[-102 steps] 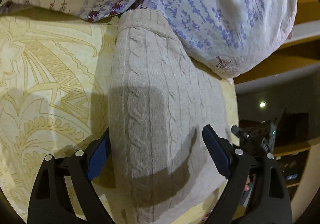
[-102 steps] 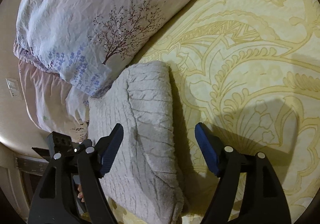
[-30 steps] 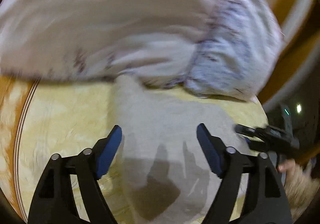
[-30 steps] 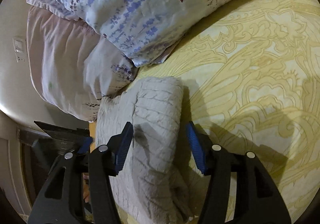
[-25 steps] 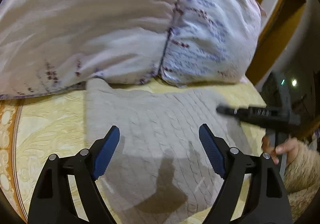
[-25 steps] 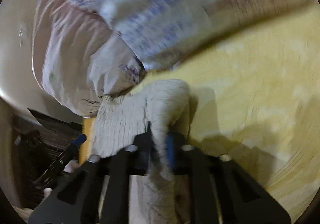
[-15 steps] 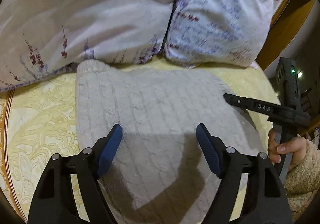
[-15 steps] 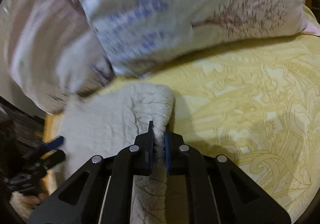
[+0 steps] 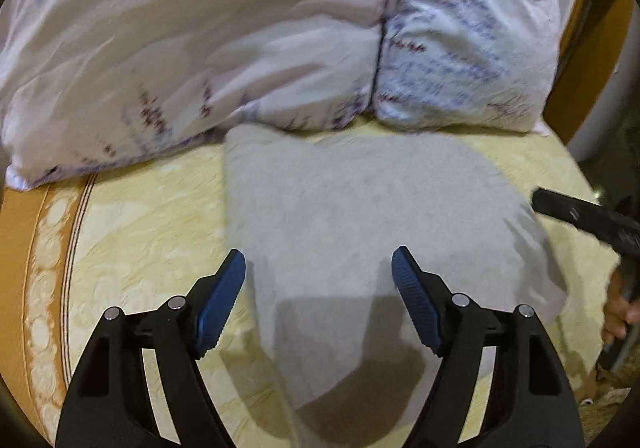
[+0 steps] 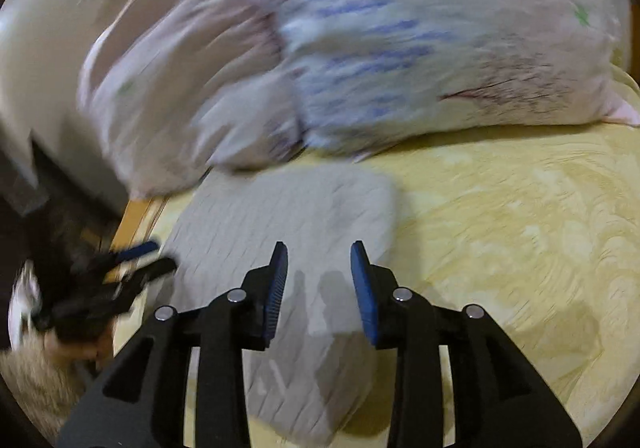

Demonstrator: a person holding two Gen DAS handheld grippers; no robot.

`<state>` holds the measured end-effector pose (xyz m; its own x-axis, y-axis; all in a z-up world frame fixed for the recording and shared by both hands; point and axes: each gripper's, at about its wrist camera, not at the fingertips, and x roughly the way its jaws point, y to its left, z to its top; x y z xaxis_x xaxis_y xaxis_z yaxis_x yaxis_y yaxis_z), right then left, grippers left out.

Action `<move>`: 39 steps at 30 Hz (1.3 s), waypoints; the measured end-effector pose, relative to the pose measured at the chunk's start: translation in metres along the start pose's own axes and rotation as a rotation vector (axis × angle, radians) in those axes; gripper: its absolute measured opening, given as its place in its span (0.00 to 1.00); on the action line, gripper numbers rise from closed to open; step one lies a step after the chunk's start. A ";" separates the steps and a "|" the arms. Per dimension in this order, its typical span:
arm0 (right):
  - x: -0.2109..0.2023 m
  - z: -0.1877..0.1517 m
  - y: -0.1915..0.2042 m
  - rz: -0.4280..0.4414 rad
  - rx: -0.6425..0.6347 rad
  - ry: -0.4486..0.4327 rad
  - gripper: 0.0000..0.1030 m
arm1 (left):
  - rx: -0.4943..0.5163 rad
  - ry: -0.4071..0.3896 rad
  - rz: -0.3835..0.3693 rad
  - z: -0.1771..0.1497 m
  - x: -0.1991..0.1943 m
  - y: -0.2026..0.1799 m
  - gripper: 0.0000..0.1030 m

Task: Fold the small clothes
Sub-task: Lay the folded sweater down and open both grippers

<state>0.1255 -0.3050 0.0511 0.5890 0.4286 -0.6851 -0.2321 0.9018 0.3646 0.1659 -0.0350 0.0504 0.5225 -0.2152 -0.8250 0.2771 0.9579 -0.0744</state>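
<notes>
Since the fold looks set, I'm letting go: right tongs have just been opening, sweater below them, not pinched. Left tongs are hanging spread over it. It's lying folded on the bed, against the pillows.

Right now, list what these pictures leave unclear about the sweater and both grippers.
- Sweater: left wrist view, knit and fold lines lost to motion blur; near edge behind the left gripper.
- Left gripper, right wrist view: smeared dark shape at the left edge.
- Right gripper: left wrist view, tips cut off.
</notes>
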 end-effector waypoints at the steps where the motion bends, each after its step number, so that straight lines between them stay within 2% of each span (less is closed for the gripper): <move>1: 0.007 -0.007 0.010 -0.008 -0.018 0.020 0.29 | -0.003 0.012 0.003 -0.002 0.001 0.001 0.75; 5: 0.029 -0.019 0.014 -0.105 -0.022 0.083 0.29 | 0.005 0.051 0.014 -0.007 0.011 -0.002 0.76; 9: 0.039 -0.022 0.011 -0.113 0.029 0.056 0.29 | -0.016 0.072 0.013 -0.006 0.021 0.000 0.80; 12: 0.031 -0.025 0.014 -0.141 0.023 0.048 0.29 | -0.019 0.063 0.017 -0.006 0.022 0.002 0.83; 16: 0.000 -0.039 0.033 -0.147 -0.017 -0.032 0.30 | -0.063 0.002 0.018 -0.016 -0.006 0.007 0.83; 18: -0.010 -0.049 0.038 -0.149 -0.041 -0.043 0.30 | -0.081 -0.012 0.024 -0.026 -0.017 0.011 0.83; 22: -0.012 -0.066 0.042 -0.152 -0.048 -0.011 0.30 | -0.098 0.027 0.039 -0.047 -0.021 0.016 0.83; 26: 0.003 -0.075 0.044 -0.222 -0.057 0.041 0.31 | -0.067 0.073 0.070 -0.058 -0.012 0.012 0.83; 28: 0.007 -0.078 0.046 -0.251 -0.073 0.037 0.31 | -0.045 0.091 0.091 -0.061 -0.004 0.007 0.84; 33: 0.010 -0.076 0.051 -0.297 -0.094 0.040 0.34 | -0.064 0.080 0.096 -0.063 -0.006 0.007 0.84; 35: 0.002 -0.076 0.051 -0.286 -0.072 0.025 0.39 | -0.068 0.052 0.107 -0.066 -0.017 0.005 0.86; 37: -0.011 -0.078 0.052 -0.280 -0.048 -0.011 0.49 | -0.064 0.032 0.142 -0.072 -0.026 0.003 0.91; 39: -0.018 -0.081 0.054 -0.295 -0.043 -0.031 0.66 | -0.079 0.021 0.152 -0.078 -0.033 0.004 0.91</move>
<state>0.0395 -0.2600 0.0322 0.6590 0.1467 -0.7377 -0.0801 0.9889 0.1251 0.0868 -0.0091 0.0341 0.5360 -0.0639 -0.8418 0.1321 0.9912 0.0089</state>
